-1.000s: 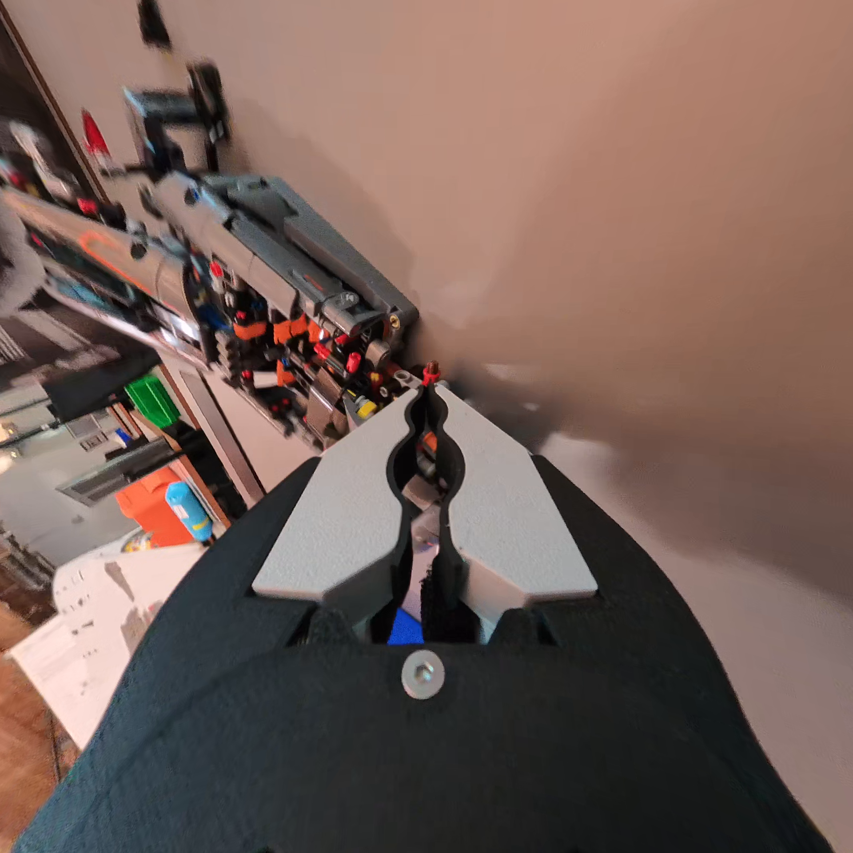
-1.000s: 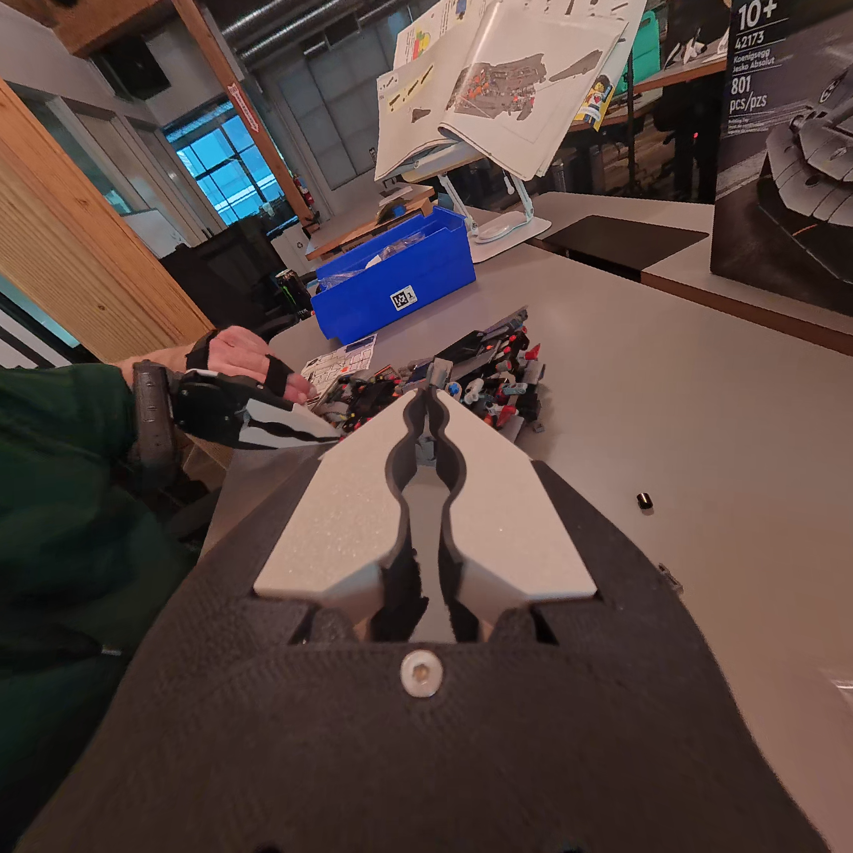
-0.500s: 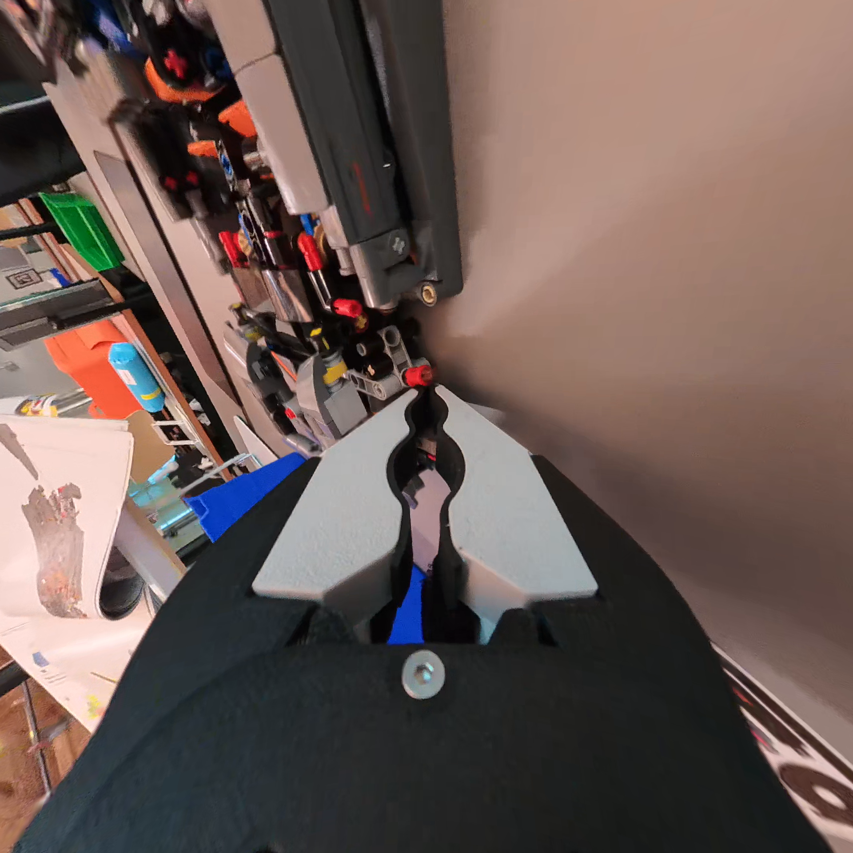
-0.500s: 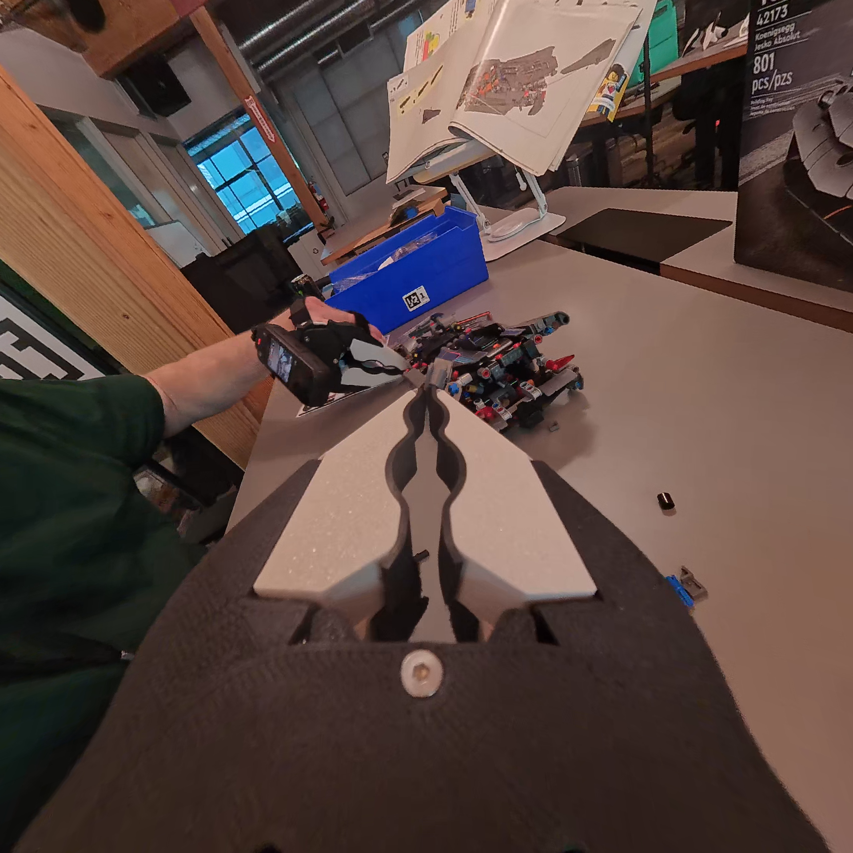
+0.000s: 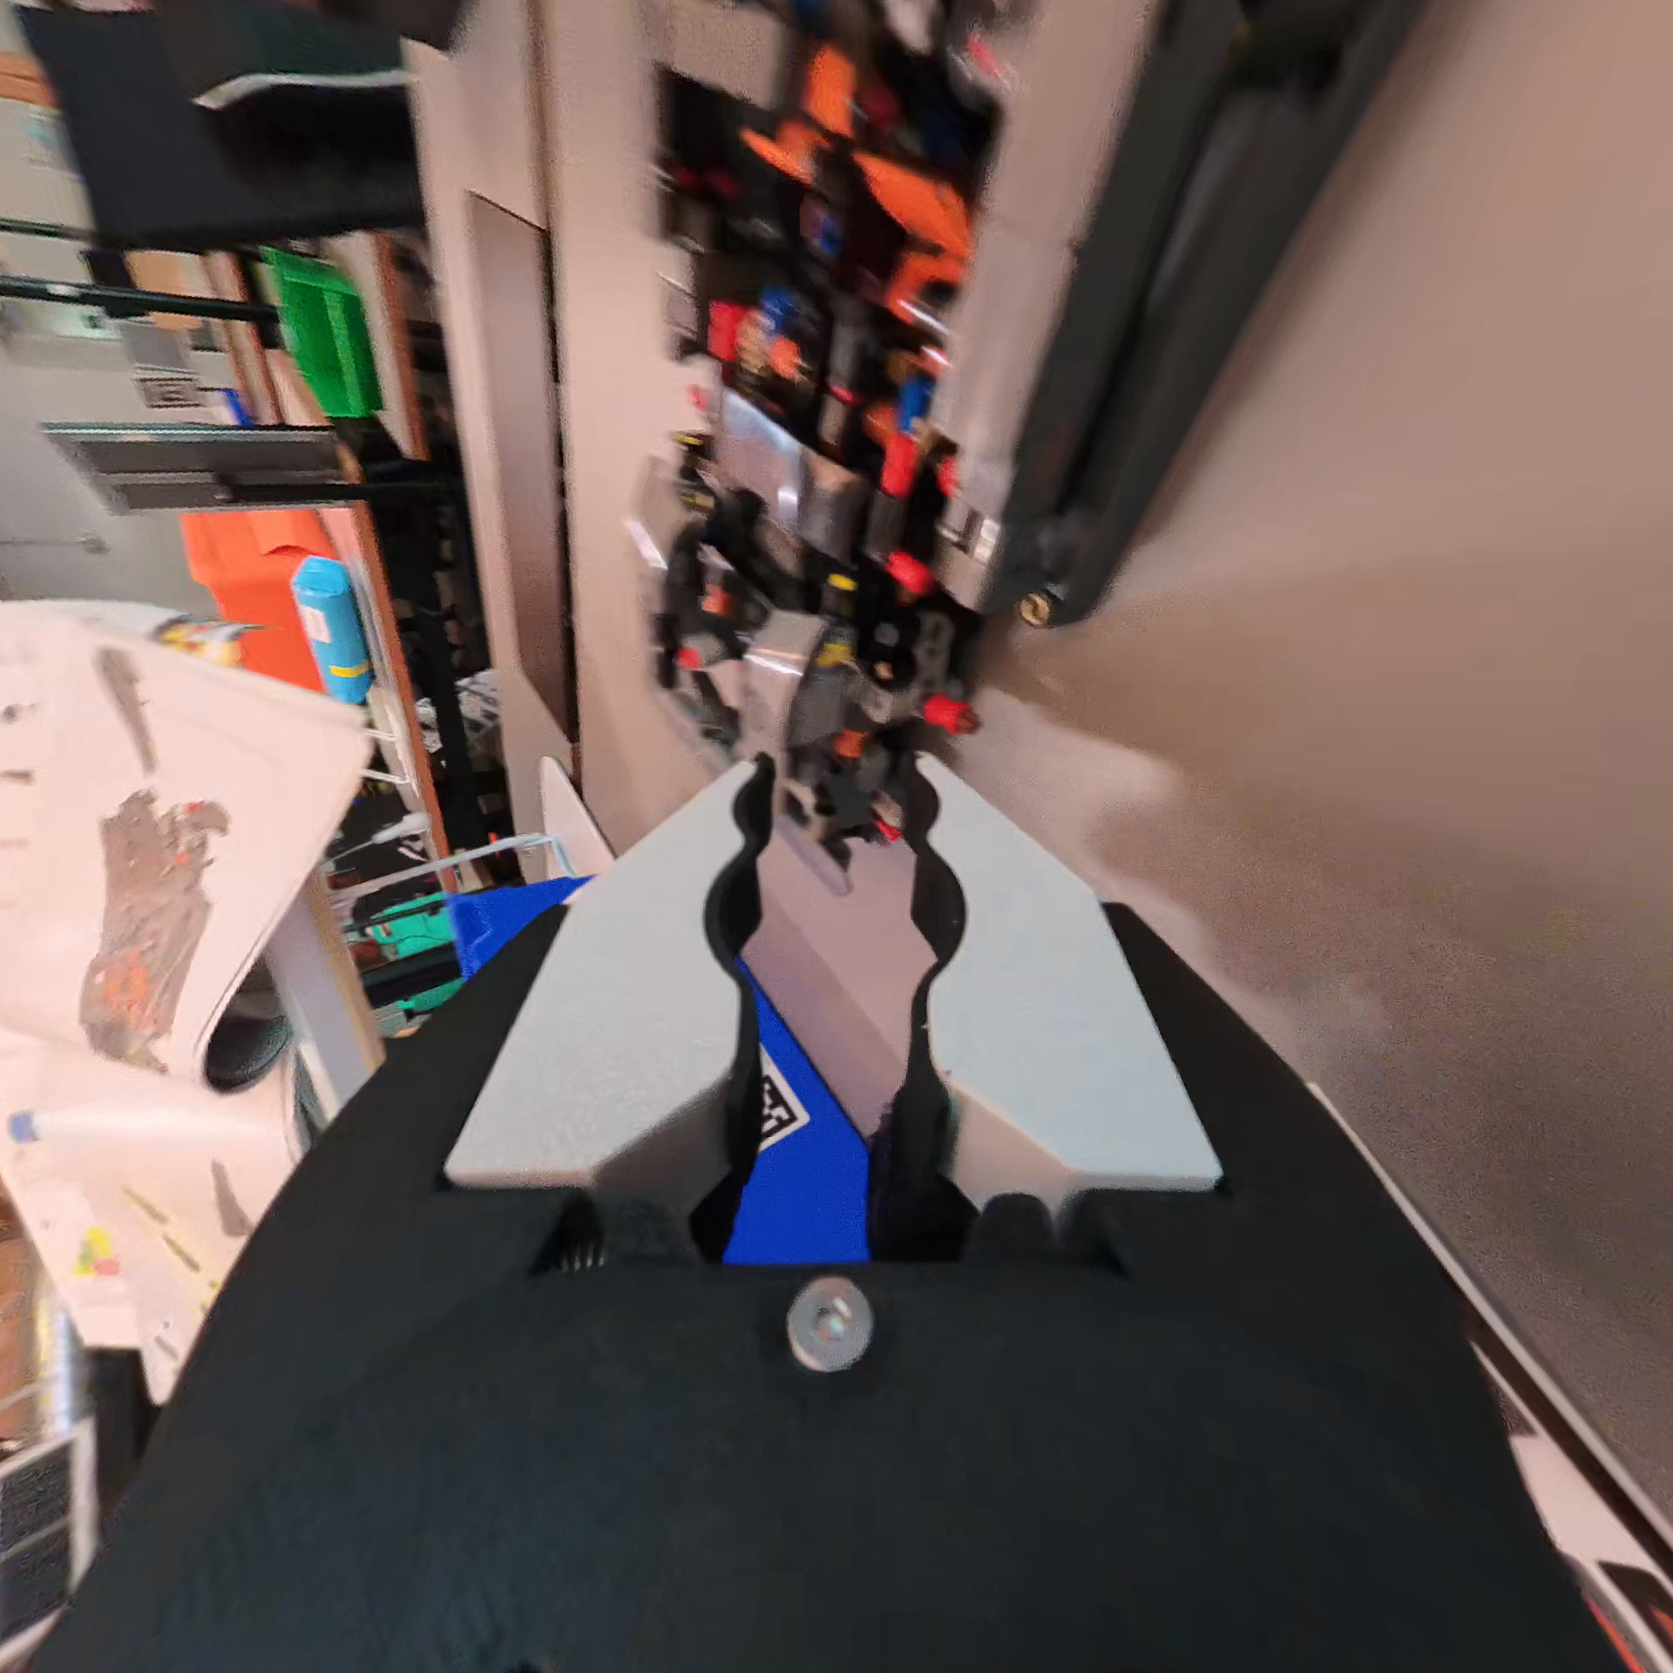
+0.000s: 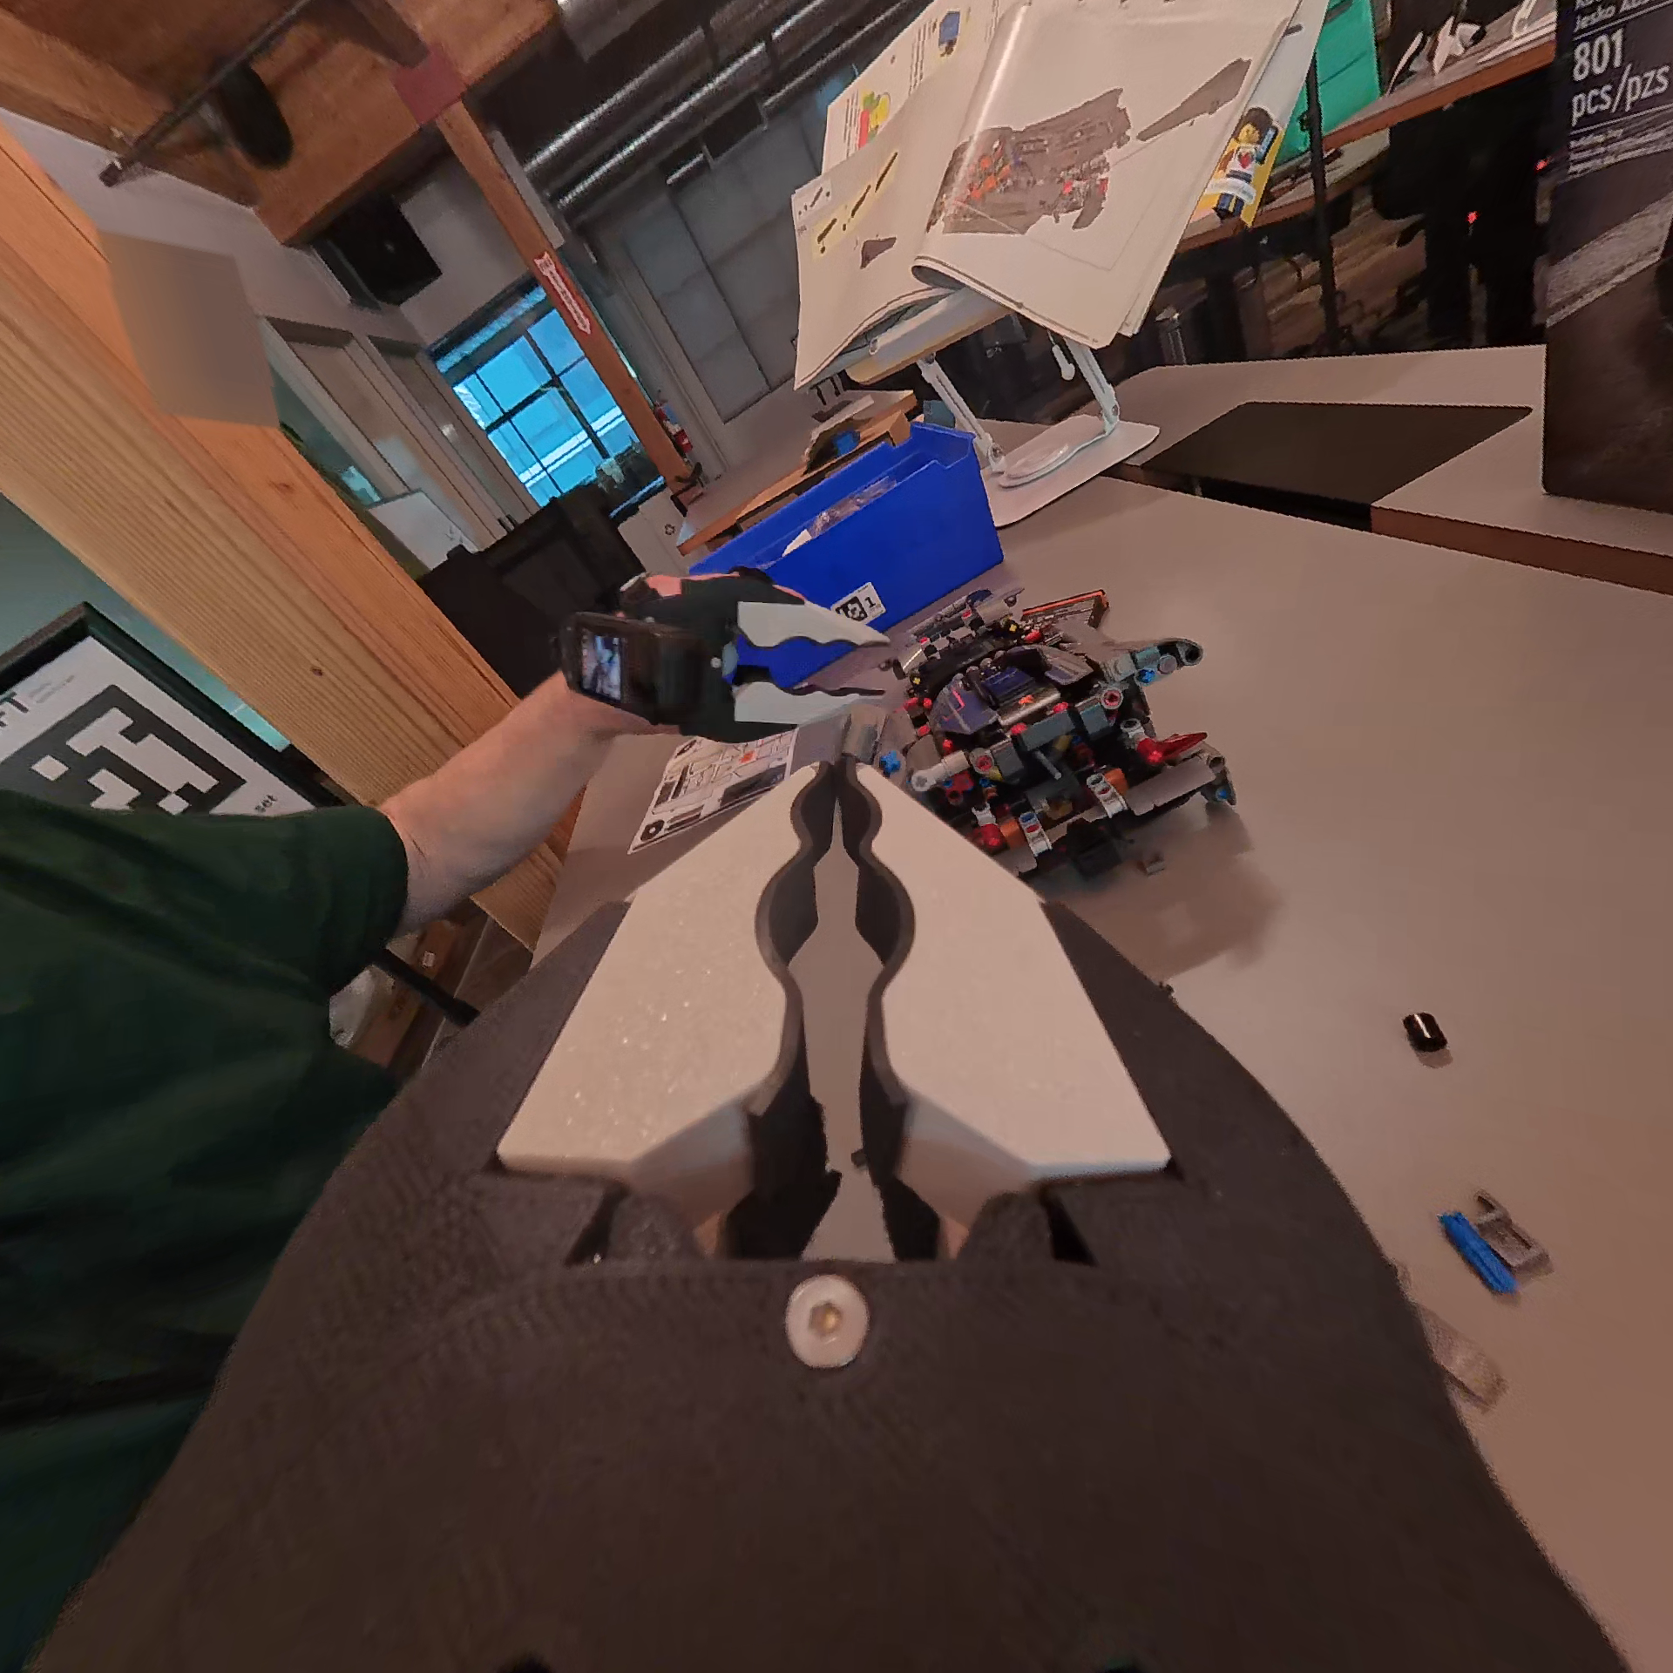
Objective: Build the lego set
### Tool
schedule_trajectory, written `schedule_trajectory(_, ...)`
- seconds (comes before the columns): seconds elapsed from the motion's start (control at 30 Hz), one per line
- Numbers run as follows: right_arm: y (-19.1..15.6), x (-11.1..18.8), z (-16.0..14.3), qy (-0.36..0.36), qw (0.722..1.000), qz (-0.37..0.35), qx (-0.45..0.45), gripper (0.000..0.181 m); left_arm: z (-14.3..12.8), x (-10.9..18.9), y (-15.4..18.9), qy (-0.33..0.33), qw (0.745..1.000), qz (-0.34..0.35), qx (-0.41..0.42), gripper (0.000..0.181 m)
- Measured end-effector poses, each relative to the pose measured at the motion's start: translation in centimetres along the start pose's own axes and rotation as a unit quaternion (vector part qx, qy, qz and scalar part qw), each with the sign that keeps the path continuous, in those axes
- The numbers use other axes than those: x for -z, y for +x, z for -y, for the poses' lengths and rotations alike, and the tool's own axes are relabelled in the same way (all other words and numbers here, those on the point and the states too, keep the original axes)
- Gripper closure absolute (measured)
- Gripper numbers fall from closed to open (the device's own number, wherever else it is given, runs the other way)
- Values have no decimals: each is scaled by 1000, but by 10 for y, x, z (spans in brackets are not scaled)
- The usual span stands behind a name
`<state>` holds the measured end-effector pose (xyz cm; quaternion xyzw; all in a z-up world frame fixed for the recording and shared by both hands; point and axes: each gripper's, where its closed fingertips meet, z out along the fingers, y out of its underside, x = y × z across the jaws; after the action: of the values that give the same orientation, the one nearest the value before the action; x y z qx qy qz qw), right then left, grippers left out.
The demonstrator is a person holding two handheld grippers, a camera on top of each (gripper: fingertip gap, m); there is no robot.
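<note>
Grey tabletop (image 6: 1412, 815) fills the right half of the right wrist view, and the half-built lego car (image 6: 1050, 751) sits on it just above the centre of that frame, dark panels over a tangle of red, blue and grey pins, resting flat on its underside so both tools can get at it from the sides. In the upper middle an open instruction booklet (image 6: 1041, 172) leans on a white stand (image 6: 1059, 434), presumably propped so the pages can be read while both hands are busy, and a blue parts bin (image 6: 869, 534) sits beside the model within easy reach. Loose pieces lie well apart at the right edge: a small black pin (image 6: 1424, 1030) and a blue-and-grey piece (image 6: 1489, 1245). The left gripper (image 6: 865, 670), at centre left of this view, is held level above the table by a bare forearm, rolled onto its side with its tips pointing at the model's near end; its fingers stand apart with nothing between them. In its own blurred view the left gripper (image 5: 837, 783) frames the model's (image 5: 860, 579) end in the gap without touching it, which reads as lining up for a grasp. The right gripper (image 6: 835, 769) hangs back lower in the frame, aimed towards the car, its tips nearly together and empty.
</note>
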<state>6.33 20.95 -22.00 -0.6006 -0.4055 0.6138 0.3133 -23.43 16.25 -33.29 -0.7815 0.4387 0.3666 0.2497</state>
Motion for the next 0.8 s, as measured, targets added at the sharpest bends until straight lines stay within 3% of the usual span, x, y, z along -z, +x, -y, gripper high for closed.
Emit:
schedule_trajectory(0.03,0,-2,1,5,1000,1,-4,181,8,10,-8,18,1000,17,14,150)
schedule_trajectory(0.2,-4,-16,4,28,999,9,-31,181,78,59,-16,138,988,66,20,142)
schedule_trajectory(0.3,-3,-24,5,45,997,14,-57,181,135,93,-15,242,961,134,-7,139)
schedule_trajectory(0.43,0,-32,5,66,994,14,-89,181,187,117,4,305,930,192,-69,138)
schedule_trajectory(0.57,-2,-37,6,81,990,21,-116,181,206,114,6,305,916,243,-90,143)
schedule_trajectory(0.67,-7,-40,5,83,988,27,-125,181,209,111,-8,299,906,286,-82,162)
schedule_trajectory(0.8,-10,-42,6,87,986,35,-134,181,208,110,-20,302,901,304,-69,169)
